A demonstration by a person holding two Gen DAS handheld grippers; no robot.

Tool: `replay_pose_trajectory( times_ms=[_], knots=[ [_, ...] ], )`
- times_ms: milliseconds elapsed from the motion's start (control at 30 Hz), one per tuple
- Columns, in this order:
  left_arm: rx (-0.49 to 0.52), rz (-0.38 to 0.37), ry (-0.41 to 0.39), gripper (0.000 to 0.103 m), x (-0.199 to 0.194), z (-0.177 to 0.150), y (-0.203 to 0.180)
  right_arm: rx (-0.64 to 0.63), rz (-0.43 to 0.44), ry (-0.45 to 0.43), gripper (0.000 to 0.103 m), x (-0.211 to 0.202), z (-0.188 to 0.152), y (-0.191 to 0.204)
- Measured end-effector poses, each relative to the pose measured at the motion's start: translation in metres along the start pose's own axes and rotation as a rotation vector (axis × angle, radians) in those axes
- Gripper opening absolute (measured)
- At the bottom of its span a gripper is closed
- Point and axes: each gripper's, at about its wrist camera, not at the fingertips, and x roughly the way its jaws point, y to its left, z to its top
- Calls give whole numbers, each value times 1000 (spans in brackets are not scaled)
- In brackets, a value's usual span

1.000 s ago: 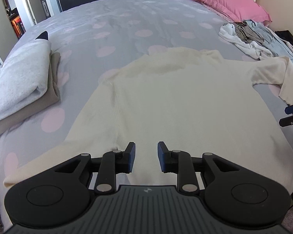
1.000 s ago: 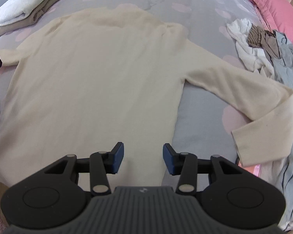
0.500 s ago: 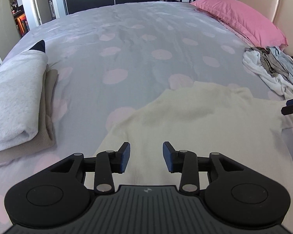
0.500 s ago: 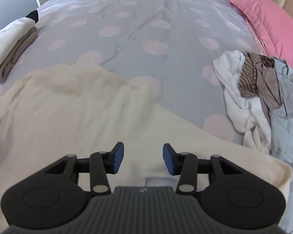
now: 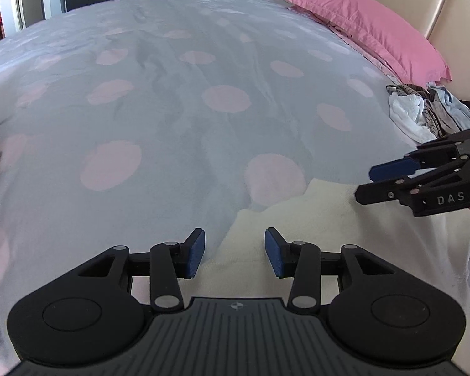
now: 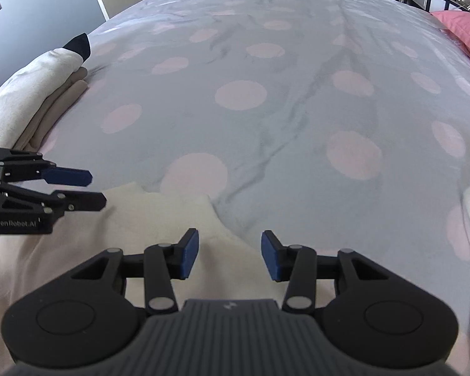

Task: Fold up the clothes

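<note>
Two grippers, left gripper (image 5: pixel 234 252) and right gripper (image 6: pixel 230 255), hang part-open and empty just above the cream knit sweater's (image 5: pixel 313 219) far shoulders; left jaws just widened.

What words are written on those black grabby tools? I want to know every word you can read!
"DAS" – white letters on the side of the right tool, seen from the left wrist camera.
"GenRobot.AI" – small white letters on the side of the left tool, seen from the right wrist camera.
A small round emblem on each tool's ribbed body near the camera holds no readable letters.
Nothing else shows any writing.
</note>
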Motion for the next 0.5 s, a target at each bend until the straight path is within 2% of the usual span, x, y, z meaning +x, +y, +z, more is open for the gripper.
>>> replay_pose_trajectory(
  times_ms=[133, 167, 200, 233, 300, 367, 433, 500],
  knots=[
    [0, -57, -8, 39, 11, -7, -1, 20, 62, 39, 45, 30, 11, -3],
    [5, -70, -21, 23, 11, -8, -2, 20, 85, 48, 34, 33, 11, -2],
    [-4, -85, -32, 14, 11, -8, -2, 12, 95, 45, 24, 33, 11, -1],
    [-17, -101, -42, 10, 10, -8, -1, -2, 98, 38, 11, 31, 11, 1],
    [21, -101, -106, 9, -1, -8, -6, -28, 103, 25, 10, 27, 10, 4],
    [64, -96, -169, 9, -13, -8, -13, -55, 96, -28, 9, 14, 12, 6],
    [74, -69, -167, 9, -12, -7, -15, -61, 94, -53, 9, 8, 15, 5],
    [52, -41, -134, 9, -1, -6, -16, -52, 82, -41, 9, 14, 17, 5]
  ],
)
